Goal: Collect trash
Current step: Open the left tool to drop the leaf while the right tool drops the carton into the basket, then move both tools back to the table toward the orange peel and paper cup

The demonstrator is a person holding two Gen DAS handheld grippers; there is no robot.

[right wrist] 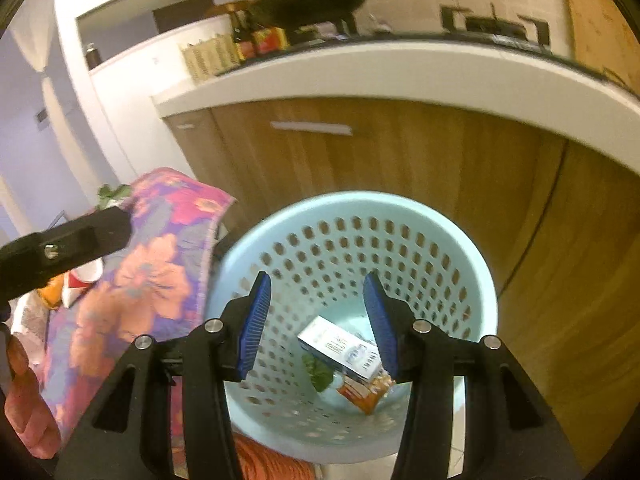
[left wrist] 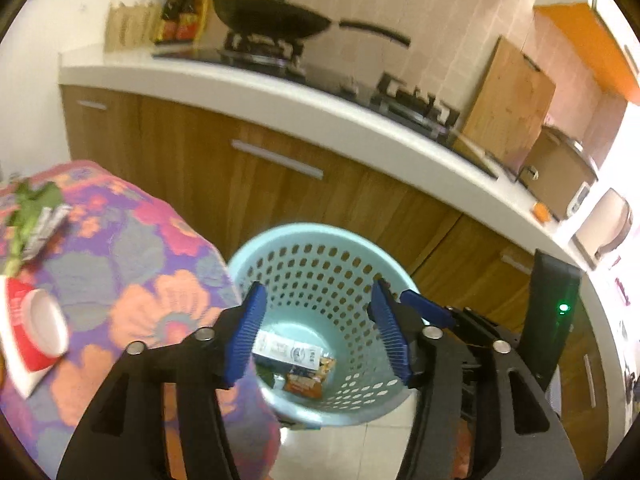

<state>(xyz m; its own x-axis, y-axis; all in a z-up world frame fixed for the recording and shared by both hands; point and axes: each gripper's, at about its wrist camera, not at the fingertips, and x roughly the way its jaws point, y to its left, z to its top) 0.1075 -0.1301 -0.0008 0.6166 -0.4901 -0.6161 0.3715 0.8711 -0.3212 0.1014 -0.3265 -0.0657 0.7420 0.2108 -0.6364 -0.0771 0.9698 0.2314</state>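
Note:
A pale blue perforated basket (left wrist: 320,248) (right wrist: 460,264) stands on the floor beside a table. At its bottom lie a white carton (left wrist: 288,350) (right wrist: 340,346), an orange snack wrapper (left wrist: 304,384) (right wrist: 362,394) and a green leaf (right wrist: 318,372). My left gripper (left wrist: 318,320) hovers above the basket's mouth, open, nothing between its blue pads. My right gripper (right wrist: 318,308) hangs over the same basket, open and empty too. On the table's floral cloth (left wrist: 132,264) rest a red and white cup (left wrist: 36,324), a crumpled silver wrapper (left wrist: 48,228) and green leaves (left wrist: 28,204).
Wooden cabinets (left wrist: 280,184) under a white counter (left wrist: 320,108) rise right behind the basket. A black wok (left wrist: 272,16), stove burners, a cutting board (left wrist: 508,104) and a rice cooker (left wrist: 560,172) sit on the counter. A person's hand (right wrist: 24,412) shows at the right wrist view's left edge.

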